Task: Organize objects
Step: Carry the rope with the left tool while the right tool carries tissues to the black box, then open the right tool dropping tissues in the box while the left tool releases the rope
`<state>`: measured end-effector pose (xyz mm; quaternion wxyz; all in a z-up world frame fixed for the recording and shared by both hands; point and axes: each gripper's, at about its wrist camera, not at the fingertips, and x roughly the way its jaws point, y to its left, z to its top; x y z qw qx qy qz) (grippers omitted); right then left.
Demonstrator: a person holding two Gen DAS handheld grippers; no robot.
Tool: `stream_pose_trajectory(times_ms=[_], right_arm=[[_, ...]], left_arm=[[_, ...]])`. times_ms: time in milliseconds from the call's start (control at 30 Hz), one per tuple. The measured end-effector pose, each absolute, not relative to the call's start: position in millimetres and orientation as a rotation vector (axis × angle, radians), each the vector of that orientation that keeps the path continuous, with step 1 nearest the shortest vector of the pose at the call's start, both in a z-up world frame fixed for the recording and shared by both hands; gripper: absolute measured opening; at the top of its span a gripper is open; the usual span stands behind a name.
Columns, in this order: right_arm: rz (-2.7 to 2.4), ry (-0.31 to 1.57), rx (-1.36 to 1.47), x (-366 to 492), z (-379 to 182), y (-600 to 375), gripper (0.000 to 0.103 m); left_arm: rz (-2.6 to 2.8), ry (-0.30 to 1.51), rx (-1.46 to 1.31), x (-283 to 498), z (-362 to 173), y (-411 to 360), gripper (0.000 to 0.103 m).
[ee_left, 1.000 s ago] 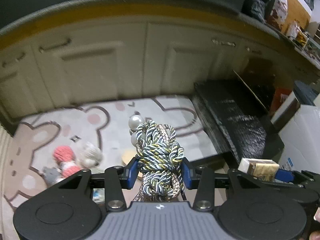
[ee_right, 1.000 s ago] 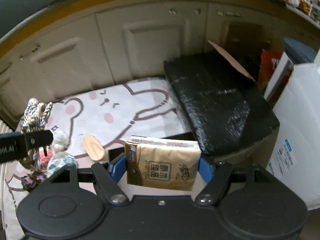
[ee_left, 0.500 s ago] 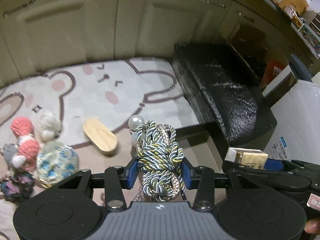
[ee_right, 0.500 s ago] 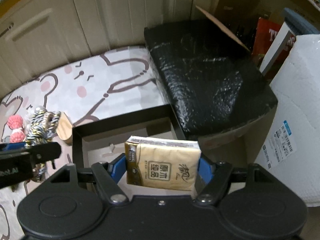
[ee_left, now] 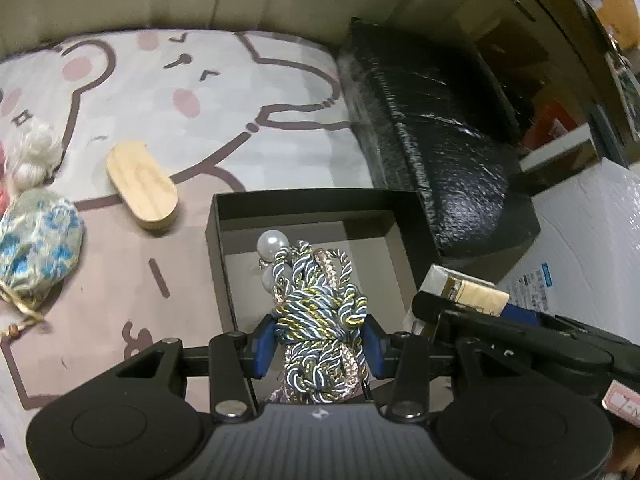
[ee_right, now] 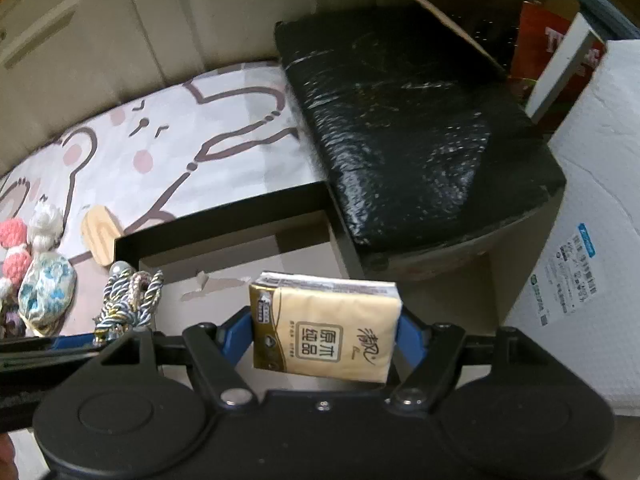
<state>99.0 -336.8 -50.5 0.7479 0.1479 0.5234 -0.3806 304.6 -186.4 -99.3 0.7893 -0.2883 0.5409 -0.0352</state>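
My left gripper (ee_left: 320, 344) is shut on a knotted bundle of blue, gold and pink cord (ee_left: 320, 320) with pearl beads, held over the open black box (ee_left: 312, 200) on the bear-print mat. My right gripper (ee_right: 326, 340) is shut on a tan tissue pack (ee_right: 326, 336), held above the same black box (ee_right: 224, 220). The cord bundle also shows at the left of the right wrist view (ee_right: 130, 300). The tissue pack shows at the right of the left wrist view (ee_left: 468, 292).
A wooden oval block (ee_left: 142, 188), a blue-flowered pouch (ee_left: 38, 240) and white and pink yarn balls (ee_right: 44, 224) lie on the mat left of the box. A black wrapped block (ee_right: 400, 120) stands behind it. A white foam box (ee_right: 592, 240) is on the right.
Both grippers have moved forward and down over the black box, each still holding its object. The box now fills the lower middle of both views.
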Motion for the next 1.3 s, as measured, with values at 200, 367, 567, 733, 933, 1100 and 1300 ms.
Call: stream_pose_trajectory(times_ms=[200, 367, 567, 733, 933, 1100, 1300], right_arm=[[-0.798, 1.193, 0.324, 105.6, -57.6, -333.6, 0.074], [-0.766, 1.236, 0.322, 108.7, -64.0, -330.7, 0.075], [-0.770, 1.262, 0.341, 105.7, -69.2, -332.3, 0.076], [-0.796, 1.264, 0.376, 102.0, -70.0, -337.2, 0.083], [-0.812, 1.266, 0.380, 100.6, -69.1, -337.8, 0.083], [-0.830, 1.255, 0.386, 96.8, -65.3, -338.4, 0.083], [-0.836, 1.250, 0.379, 95.1, -61.2, -335.5, 0.083]], left_arm=[[-0.011, 1.169, -0.705, 300.7, -109.2, -178.9, 0.045], [0.022, 1.179, -0.792, 297.0, -118.4, -171.9, 0.045], [0.016, 1.187, -0.790, 296.3, -119.5, -175.0, 0.045], [0.009, 1.213, -0.792, 294.9, -124.6, -176.1, 0.046], [0.000, 1.215, -0.796, 293.8, -126.4, -176.5, 0.051], [-0.029, 1.193, -0.798, 292.2, -119.7, -176.8, 0.066], [-0.036, 1.175, -0.739, 288.1, -110.3, -177.8, 0.072]])
